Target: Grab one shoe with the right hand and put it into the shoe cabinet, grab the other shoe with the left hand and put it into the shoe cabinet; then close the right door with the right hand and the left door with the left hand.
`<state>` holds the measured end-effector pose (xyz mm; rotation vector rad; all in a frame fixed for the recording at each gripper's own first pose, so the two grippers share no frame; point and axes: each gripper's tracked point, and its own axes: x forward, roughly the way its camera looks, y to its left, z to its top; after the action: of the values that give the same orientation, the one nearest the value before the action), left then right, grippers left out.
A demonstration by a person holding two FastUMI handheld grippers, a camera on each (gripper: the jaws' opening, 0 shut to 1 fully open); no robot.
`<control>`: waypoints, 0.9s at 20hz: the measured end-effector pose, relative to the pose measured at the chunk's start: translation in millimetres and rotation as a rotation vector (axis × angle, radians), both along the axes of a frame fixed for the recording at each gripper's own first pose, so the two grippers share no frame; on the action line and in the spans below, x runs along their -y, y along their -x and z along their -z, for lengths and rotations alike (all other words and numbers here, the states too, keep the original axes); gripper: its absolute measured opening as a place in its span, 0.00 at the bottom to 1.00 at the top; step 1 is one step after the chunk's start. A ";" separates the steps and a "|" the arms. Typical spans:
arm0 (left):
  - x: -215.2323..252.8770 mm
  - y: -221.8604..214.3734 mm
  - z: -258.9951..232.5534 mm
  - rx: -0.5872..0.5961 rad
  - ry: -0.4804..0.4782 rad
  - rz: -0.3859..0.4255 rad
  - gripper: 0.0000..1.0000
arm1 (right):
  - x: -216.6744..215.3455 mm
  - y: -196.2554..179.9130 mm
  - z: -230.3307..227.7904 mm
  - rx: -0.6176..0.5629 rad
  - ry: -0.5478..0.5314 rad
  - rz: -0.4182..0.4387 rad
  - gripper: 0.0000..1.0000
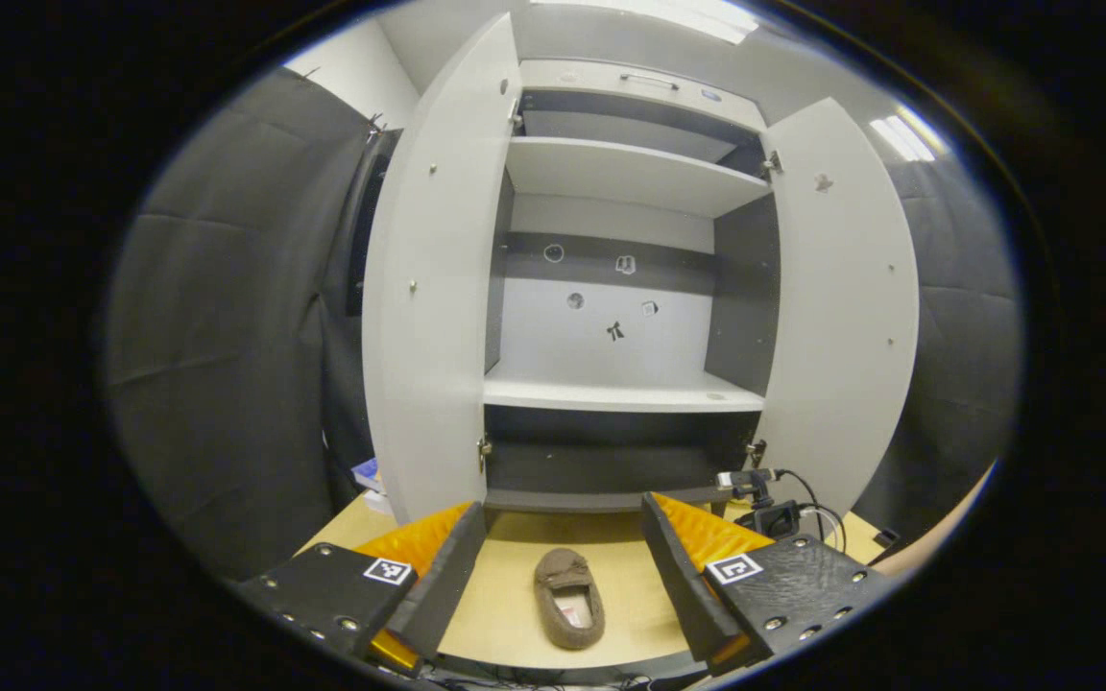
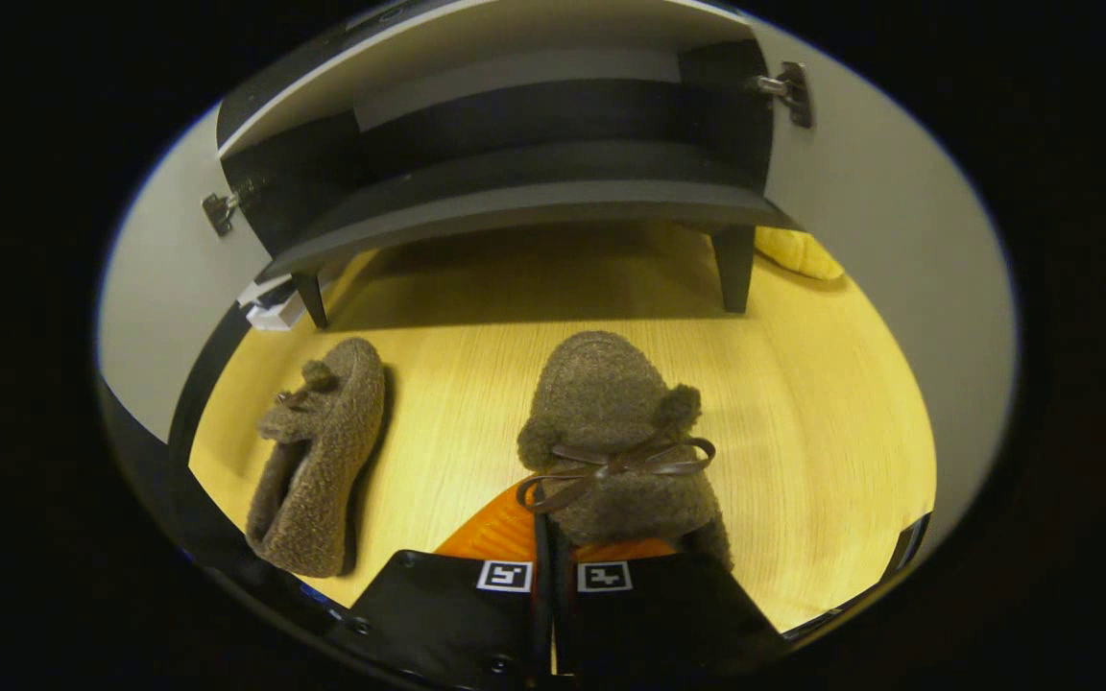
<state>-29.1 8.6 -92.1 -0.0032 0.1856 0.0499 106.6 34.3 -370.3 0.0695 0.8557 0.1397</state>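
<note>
Slipper sits in the right tongs, pinched nearly shut at its heel edge; so thin a bite could slip in lifting; the other slipper lies just left of it; left tongs gape empty; cabinet stands beyond, doors open.

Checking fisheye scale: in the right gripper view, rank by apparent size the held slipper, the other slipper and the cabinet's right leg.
1-2. Held brown fleece slipper, lying brown slipper: alike, nearness unsure.
3. Dark cabinet leg.
</note>
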 end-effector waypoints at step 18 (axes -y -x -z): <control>16.4 20.1 4.8 0.002 -0.021 0.081 0.99 | -30.9 64.7 -215.1 0.394 -0.152 -0.077 0.03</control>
<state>-49.2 -7.8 -96.9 0.0248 0.1832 -0.0294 42.0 65.2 -155.2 0.1469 0.4538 0.2806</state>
